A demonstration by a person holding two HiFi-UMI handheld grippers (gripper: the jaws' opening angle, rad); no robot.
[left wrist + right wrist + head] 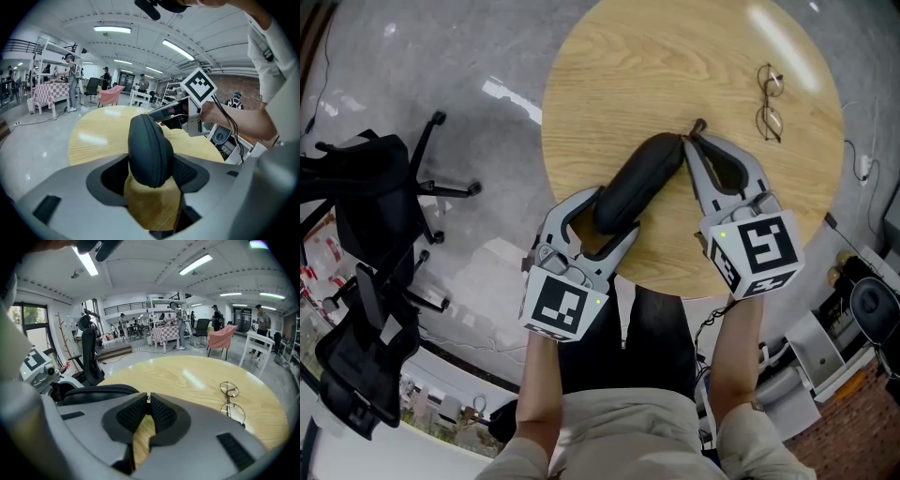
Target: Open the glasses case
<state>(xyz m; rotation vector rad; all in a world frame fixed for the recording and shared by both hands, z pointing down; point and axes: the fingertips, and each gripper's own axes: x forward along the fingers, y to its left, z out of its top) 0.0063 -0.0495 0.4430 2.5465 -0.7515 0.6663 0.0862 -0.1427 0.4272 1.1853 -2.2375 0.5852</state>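
The left gripper (609, 214) is clamping a black glasses case (642, 173) while the right gripper (689, 141) is resting closed at the case's far end.
The case is lying zipped shut, slantwise, near the middle of a round wooden table (609, 75). The left gripper's jaws are standing wide apart and taking the case's near end between them, with the pads (187, 171) pressing against its sides. The right gripper's jaws are sitting almost fully together, their tips touching the far end of the case. A small dark tab (698, 125) is poking out just past those tips, but whether the jaws are pinching it is not showing clearly. A pair of wire-framed glasses (769, 103) is lying folded on the table, well apart from the case, on the right gripper's side.
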